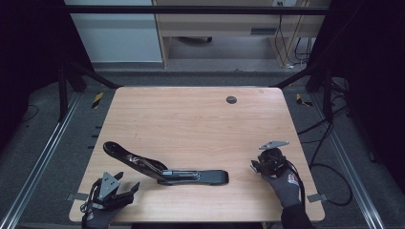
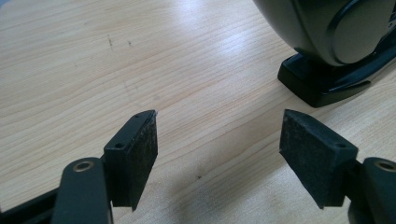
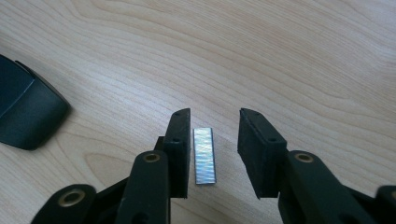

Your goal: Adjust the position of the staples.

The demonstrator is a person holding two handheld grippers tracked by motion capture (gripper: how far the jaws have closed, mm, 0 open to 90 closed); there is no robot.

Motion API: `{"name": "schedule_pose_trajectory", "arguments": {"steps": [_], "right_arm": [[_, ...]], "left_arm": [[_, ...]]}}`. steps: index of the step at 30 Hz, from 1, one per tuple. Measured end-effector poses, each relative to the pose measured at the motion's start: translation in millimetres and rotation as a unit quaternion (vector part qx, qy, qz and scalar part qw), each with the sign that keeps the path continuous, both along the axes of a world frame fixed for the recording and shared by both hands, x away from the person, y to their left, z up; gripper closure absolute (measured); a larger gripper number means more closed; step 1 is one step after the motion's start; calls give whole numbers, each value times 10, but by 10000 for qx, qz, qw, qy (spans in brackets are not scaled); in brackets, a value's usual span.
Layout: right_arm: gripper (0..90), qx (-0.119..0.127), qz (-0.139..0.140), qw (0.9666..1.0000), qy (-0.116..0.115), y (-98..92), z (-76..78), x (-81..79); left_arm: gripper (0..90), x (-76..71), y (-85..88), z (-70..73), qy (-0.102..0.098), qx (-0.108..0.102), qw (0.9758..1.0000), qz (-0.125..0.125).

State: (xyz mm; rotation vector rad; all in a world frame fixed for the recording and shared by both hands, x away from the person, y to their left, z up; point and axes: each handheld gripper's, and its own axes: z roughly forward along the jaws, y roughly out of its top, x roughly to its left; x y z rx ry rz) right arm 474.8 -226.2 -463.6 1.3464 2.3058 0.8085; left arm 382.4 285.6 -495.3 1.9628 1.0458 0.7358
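A black stapler (image 1: 167, 171) lies swung open on the wooden table (image 1: 200, 119), its arm raised toward the left and its base pointing right. My left gripper (image 1: 125, 185) rests open at the front left corner; in the left gripper view its jaws (image 2: 219, 116) stand wide apart over bare wood, with the stapler (image 2: 327, 37) just ahead on the right. My right gripper (image 1: 255, 167) sits at the front right, open. A short silvery strip of staples (image 3: 204, 155) lies flat on the table between its jaws (image 3: 215, 116), close beside one jaw with a gap to the other.
A dark round cable hole (image 1: 231, 99) sits near the table's far edge. One end of the stapler (image 3: 25, 112) lies to the left of my right gripper. Black frame rails, cables and a wooden desk stand beyond the table.
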Motion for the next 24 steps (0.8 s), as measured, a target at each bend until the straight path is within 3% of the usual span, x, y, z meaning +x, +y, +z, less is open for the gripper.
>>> {"name": "schedule_pose_trajectory", "arguments": {"steps": [2, 10, 24], "right_arm": [[689, 57, -17, 10000, 12, 7, -1, -11], [708, -142, 117, 9998, -15, 15, -64, -7], [721, -138, 200, 9992, 307, 38, -85, 21]], "left_arm": [[272, -1, 2, 0, -4, -7, 10000, 3], [272, -1, 8, 0, 4, -21, 10000, 22], [272, -1, -11, 1, 11, 40, 10000, -2]]}}
